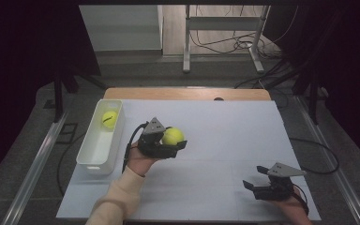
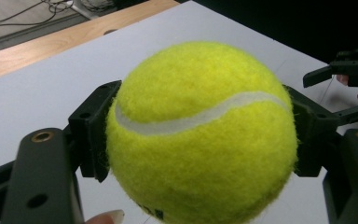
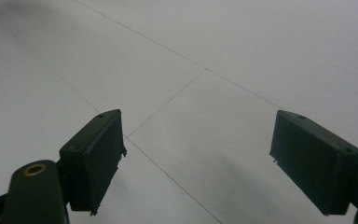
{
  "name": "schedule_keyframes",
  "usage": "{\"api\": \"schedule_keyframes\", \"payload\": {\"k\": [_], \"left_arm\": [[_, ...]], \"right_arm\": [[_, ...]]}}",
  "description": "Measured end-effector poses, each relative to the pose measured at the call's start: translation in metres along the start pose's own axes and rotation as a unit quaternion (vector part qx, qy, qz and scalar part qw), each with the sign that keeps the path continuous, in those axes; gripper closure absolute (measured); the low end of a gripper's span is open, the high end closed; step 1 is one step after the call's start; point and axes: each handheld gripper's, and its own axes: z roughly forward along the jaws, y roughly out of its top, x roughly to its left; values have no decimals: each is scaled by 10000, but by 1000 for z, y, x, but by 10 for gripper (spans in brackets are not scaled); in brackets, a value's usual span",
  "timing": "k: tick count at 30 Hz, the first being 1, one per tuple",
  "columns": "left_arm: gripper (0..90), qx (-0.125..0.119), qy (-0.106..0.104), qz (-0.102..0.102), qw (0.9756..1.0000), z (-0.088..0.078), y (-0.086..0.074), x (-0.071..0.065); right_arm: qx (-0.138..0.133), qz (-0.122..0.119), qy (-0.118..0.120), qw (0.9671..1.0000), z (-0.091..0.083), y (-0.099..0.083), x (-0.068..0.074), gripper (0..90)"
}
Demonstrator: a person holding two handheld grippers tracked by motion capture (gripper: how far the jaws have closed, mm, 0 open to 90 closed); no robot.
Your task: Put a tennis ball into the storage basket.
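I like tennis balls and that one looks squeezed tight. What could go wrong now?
The left gripper holds the tennis ball only at its two round sides, above the table. It might slip out, bounce and roll off the edge.

The white bin is narrow and already has another ball inside. A drop from high up could bounce back out or miss it.

The right gripper rests far away with fingers apart, so it probably could not catch a runaway ball.
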Motion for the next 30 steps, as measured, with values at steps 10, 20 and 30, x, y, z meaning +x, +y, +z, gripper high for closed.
{"api": "schedule_keyframes", "payload": {"k": [10,20,30], "left_arm": [[254,-66,-16,-5,10000,-1,3,-1],[254,-186,156,-125,9996,-10,2,8],[255,-218,284,-227,9991,-14,1,17]], "right_arm": [[1,-3,23,10000,1,0,0,178],[-34,20,-26,10000,0,0,0,178],[-30,25,-39,10000,0,0,-1,178]]}}
